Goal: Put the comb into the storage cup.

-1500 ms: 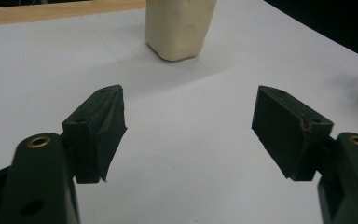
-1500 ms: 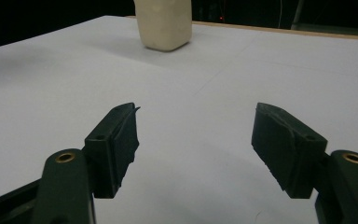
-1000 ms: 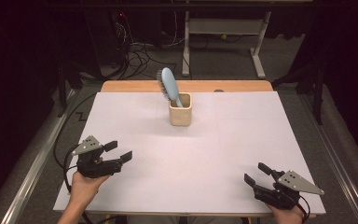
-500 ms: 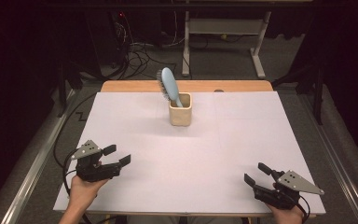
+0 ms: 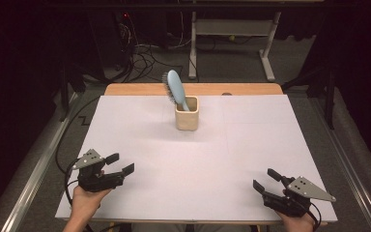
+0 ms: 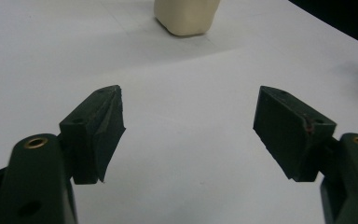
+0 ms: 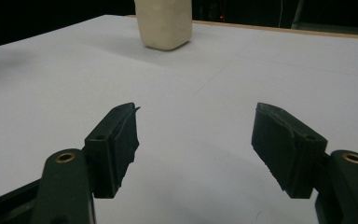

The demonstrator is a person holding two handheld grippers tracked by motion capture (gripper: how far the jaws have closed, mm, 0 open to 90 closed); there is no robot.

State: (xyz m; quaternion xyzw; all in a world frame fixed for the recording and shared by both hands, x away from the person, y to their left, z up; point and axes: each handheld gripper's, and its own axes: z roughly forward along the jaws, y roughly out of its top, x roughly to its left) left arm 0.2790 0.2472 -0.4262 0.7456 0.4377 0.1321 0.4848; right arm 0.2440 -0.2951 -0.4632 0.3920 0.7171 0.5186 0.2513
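Near edge, 7 o'clock corner of the counter [image 5: 140,145]: left gripper [image 5: 120,163], held in a hand [image 5: 84,203] that comes up from the bottom of the high view. Fingers [image 6: 95,133] wide apart, nothing between them, just white surface under the gap. They point toward 2 o'clock, across the sheet.

Near edge, 5 o'clock corner: right gripper [image 5: 265,180], grey three-cornered plate on top, cable looping at the wrist. Fingers [image 7: 114,144] also spread wide and empty, aimed toward 10 o'clock. In the right gripper view the white surface lies bare between and ahead of them.

The two grippers sit well apart from each other, one at each near corner.

Farther out, toward 12 o'clock and a little left of centre: a cream cup [image 5: 186,113], squarish with rounded corners, standing upright on the white sheet. Well apart from both grippers. Its base shows at the top of both gripper views.

In the cup: a light blue hairbrush [image 5: 176,89], handle down inside, head up and tilted toward 11 o'clock, bristles facing left.

Beyond the sheet, a strip of bare wood at the far edge; behind that, dark floor with cables [image 5: 147,53] and a metal stand [image 5: 232,29].
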